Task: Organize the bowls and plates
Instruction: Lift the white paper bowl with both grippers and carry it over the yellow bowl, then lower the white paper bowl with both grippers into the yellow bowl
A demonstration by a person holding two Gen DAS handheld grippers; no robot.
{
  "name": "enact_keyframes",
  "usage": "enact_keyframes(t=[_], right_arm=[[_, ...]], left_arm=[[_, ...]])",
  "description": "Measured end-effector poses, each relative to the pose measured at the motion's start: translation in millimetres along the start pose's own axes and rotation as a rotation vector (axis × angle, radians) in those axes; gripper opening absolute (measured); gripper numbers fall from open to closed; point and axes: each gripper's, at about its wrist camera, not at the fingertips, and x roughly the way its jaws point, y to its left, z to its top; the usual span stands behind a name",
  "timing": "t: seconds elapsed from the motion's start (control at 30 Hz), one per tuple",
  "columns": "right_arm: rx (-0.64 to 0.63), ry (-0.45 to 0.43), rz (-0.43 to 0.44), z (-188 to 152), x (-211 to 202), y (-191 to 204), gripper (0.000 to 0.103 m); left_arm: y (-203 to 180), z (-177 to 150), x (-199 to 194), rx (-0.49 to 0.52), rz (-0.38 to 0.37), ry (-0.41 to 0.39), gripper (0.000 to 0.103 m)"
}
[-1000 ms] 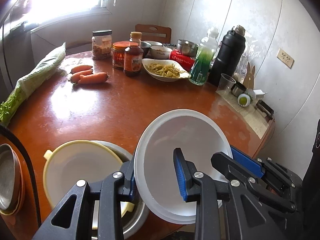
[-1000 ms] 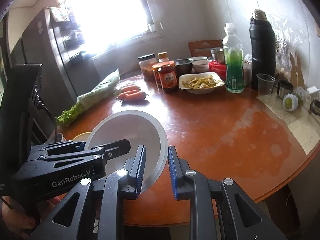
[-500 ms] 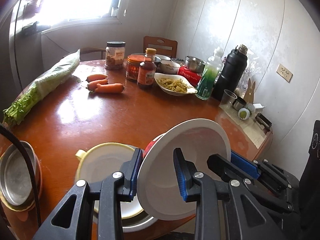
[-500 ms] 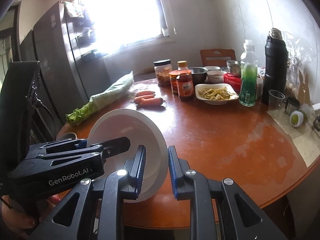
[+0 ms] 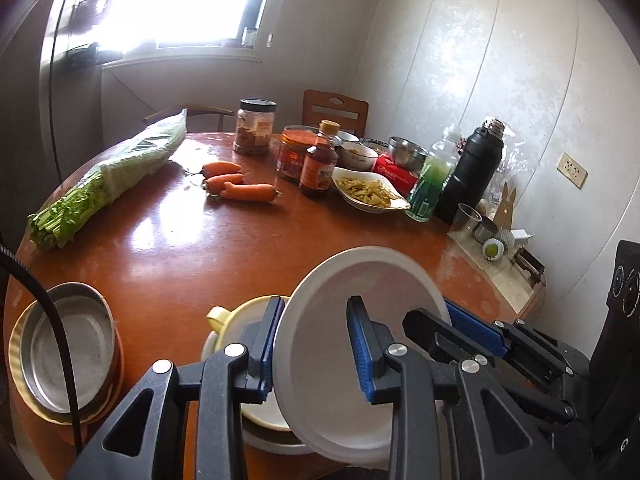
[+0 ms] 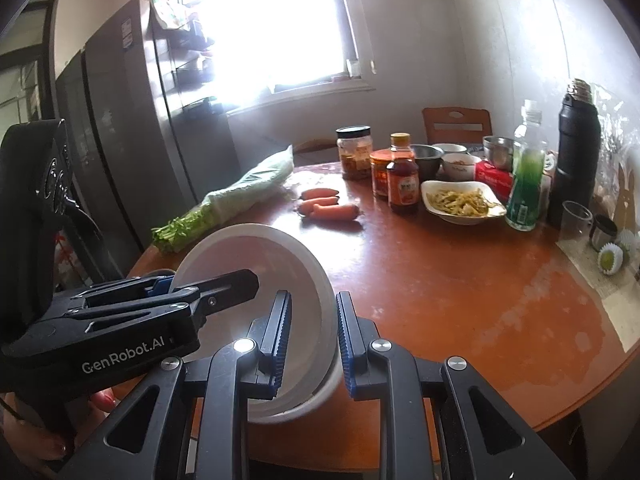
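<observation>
A white bowl (image 5: 372, 280) hangs tilted above the near edge of the round wooden table (image 5: 224, 248), held by both grippers. My left gripper (image 5: 314, 350) is shut on its near rim, one blue pad inside and one outside. My right gripper (image 6: 312, 340) is shut on the right-hand rim of the white bowl (image 6: 240, 252). In the left wrist view the right gripper (image 5: 436, 316) reaches in from the right. Below the bowl a cream bowl with a handle (image 5: 236, 320) sits in a metal bowl (image 5: 272, 444). A metal plate (image 5: 68, 356) lies on a stack at the left.
Further back on the table lie carrots (image 5: 244, 191), bagged greens (image 5: 120, 164), jars (image 5: 254, 126), a sauce bottle (image 5: 318, 164), a dish of food (image 5: 368, 194), a green bottle (image 5: 430, 184) and a black flask (image 5: 472, 172). A fridge (image 6: 132, 128) stands to the left.
Both grippers have risen and drawn back from the table with the white bowl, which now tilts more steeply. The plate stack at the left has come further into view.
</observation>
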Motion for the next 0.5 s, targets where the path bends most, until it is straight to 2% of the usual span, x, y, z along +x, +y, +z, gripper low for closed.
enact_keyframes(t=[0.33,0.5], right_arm=[[-0.024,-0.01,0.056,11.4,13.7,23.8,0.023],[-0.017,0.001,0.07,9.6,21.1,23.7,0.023]], left_arm=[[22.2,0.9,-14.1,-0.007,0.039,-0.018,0.032],[27.0,-1.8,-9.1,-0.014,0.042,-0.002,0.032]])
